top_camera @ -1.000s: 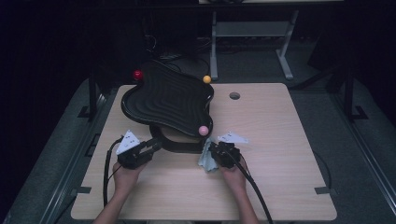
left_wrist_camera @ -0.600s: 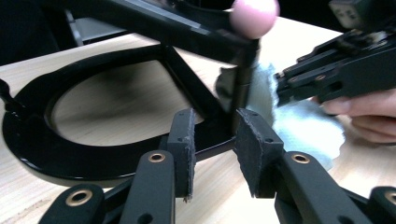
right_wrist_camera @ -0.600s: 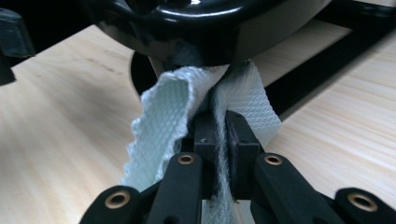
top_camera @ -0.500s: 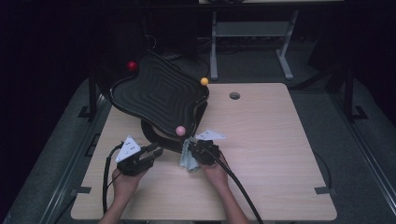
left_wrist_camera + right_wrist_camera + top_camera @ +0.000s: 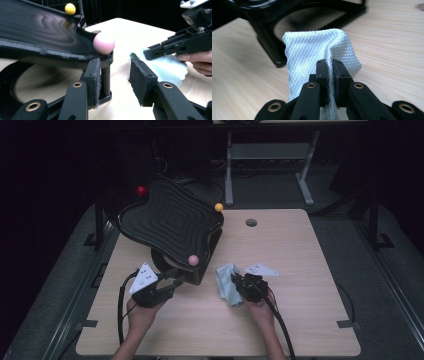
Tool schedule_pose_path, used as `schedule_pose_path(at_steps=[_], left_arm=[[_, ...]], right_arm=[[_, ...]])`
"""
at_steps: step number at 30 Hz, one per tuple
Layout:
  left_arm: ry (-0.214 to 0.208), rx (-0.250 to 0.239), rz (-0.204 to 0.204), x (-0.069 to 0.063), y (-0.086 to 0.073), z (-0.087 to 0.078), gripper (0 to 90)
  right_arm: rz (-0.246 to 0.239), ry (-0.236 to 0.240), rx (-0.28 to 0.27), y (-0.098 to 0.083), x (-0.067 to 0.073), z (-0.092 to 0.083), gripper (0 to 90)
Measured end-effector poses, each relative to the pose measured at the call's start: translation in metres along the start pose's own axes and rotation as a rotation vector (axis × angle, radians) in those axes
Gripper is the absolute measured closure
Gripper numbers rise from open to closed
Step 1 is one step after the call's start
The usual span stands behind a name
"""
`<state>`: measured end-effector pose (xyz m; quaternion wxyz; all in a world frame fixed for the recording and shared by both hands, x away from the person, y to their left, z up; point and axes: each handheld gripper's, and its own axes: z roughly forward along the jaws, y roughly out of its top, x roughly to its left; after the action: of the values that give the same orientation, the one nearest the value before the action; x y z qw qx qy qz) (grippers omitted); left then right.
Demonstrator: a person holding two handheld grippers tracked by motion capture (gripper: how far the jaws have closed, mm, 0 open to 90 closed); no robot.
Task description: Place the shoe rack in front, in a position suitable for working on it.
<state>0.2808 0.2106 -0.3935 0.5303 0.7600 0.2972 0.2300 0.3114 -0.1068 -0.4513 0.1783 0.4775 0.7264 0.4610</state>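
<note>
A black wavy board with ridged rings stands tilted on a black stand at the table's left. A pink ball sits at its near corner, a yellow ball at the right one and a red ball at the far one. My left gripper is open at the stand's foot. Its jaws have just been opening, and the stand's post rises between the pads under the pink ball, untouched. My right gripper is shut on a pale blue-green cloth, which hangs folded over its jaws.
The light wooden table has a round hole near its far edge. A grey metal frame stands behind the table. The stand's leg lies just beyond the cloth in the right gripper view.
The board has swung to the left with its balls. My left gripper's jaws have spread apart at the stand. My right gripper carried the cloth left, then back to the right.
</note>
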Motion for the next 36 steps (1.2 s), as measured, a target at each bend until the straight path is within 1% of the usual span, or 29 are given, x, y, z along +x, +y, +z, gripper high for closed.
schedule_pose_path(at_steps=[2,4,7,9,10,13,15,16,18,19,21,22,24,26,30,31,33,36], left_arm=[[-0.002,-0.007,-0.001,-0.001,0.005,0.003,58.5],[0.001,-0.012,0.003,-0.002,0.009,0.008,58.2],[0.009,-0.013,0.013,-0.003,0.014,0.015,57.2],[0.01,-0.021,0.007,-0.003,0.017,0.02,56.4],[0.014,-0.021,0.01,-0.002,0.018,0.022,56.1],[0.017,-0.016,0.002,0.0,0.021,0.03,54.8],[0.019,-0.013,-0.001,0.0,0.022,0.035,54.2],[0.024,-0.011,0.001,0.0,0.023,0.038,53.9],[0.033,-0.01,0.004,-0.001,0.023,0.041,53.0],[0.039,-0.004,0.005,0.0,0.023,0.044,52.9],[0.048,0.005,0.007,0.001,0.023,0.047,51.8],[0.052,0.005,0.0,0.002,0.023,0.048,51.8],[0.057,0.005,-0.008,0.004,0.022,0.05,51.6],[0.066,0.012,-0.011,0.005,0.022,0.052,51.5],[0.078,0.023,-0.012,0.005,0.021,0.056,51.9],[0.078,0.025,-0.012,0.004,0.021,0.057,52.4],[0.086,0.035,-0.01,0.004,0.021,0.059,53.5],[0.084,0.038,-0.014,0.005,0.021,0.062,55.4]], right_arm=[[0.008,-0.022,0.003,-0.003,-0.008,-0.009,84.1],[0.015,-0.058,0.004,-0.006,-0.018,-0.019,84.1],[0.044,-0.085,-0.012,-0.011,-0.031,-0.032,83.9],[0.051,-0.112,-0.016,-0.014,-0.04,-0.041,83.8],[0.063,-0.131,-0.019,-0.016,-0.045,-0.047,83.9],[0.072,-0.167,-0.026,-0.021,-0.057,-0.058,83.7],[0.091,-0.194,-0.033,-0.025,-0.067,-0.068,83.7],[0.095,-0.2,-0.035,-0.026,-0.069,-0.07,83.7],[0.114,-0.232,-0.047,-0.03,-0.078,-0.08,83.5],[0.124,-0.237,-0.052,-0.031,-0.081,-0.083,83.4],[0.139,-0.26,-0.058,-0.035,-0.089,-0.092,83.1],[0.144,-0.27,-0.059,-0.036,-0.092,-0.095,83.1],[0.15,-0.286,-0.06,-0.039,-0.097,-0.1,82.4],[0.149,-0.292,-0.06,-0.041,-0.099,-0.103,80.2],[0.144,-0.308,-0.08,-0.041,-0.101,-0.109,70.8],[0.143,-0.31,-0.084,-0.04,-0.102,-0.11,69.7],[0.137,-0.302,-0.095,-0.039,-0.102,-0.112,67.0],[0.136,-0.285,-0.108,-0.036,-0.101,-0.113,64.3]])
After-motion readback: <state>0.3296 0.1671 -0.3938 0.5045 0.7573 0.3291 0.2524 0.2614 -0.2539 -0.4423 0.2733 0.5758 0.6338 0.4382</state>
